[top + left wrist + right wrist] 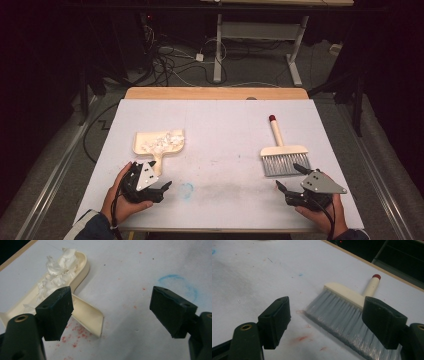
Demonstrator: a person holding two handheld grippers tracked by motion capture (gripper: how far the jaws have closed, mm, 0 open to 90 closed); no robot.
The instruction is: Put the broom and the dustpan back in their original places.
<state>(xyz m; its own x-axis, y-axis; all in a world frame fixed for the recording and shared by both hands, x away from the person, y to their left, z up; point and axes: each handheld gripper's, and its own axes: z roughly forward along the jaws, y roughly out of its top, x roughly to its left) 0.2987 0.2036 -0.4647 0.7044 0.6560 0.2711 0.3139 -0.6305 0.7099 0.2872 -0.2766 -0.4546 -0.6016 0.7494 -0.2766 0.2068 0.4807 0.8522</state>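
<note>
Dustpan handle just beside left tool.

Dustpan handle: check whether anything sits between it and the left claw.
Nothing visible does. The left claw is open, and the dustpan handle lies on bare table just ahead of one jaw. The paper scraps stay farther up, inside the pan.

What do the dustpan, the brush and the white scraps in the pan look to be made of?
Dustpan: probably moulded plastic, cream, smooth with a slight sheen and thin rounded edges.
Brush: cream head and handle, likely plastic too, though painted wood is possible; red handle tip; grey bristles, fine and glossy, apparently synthetic.
Scraps: crumpled white pieces with torn, soft edges, likely tissue or paper.
</note>
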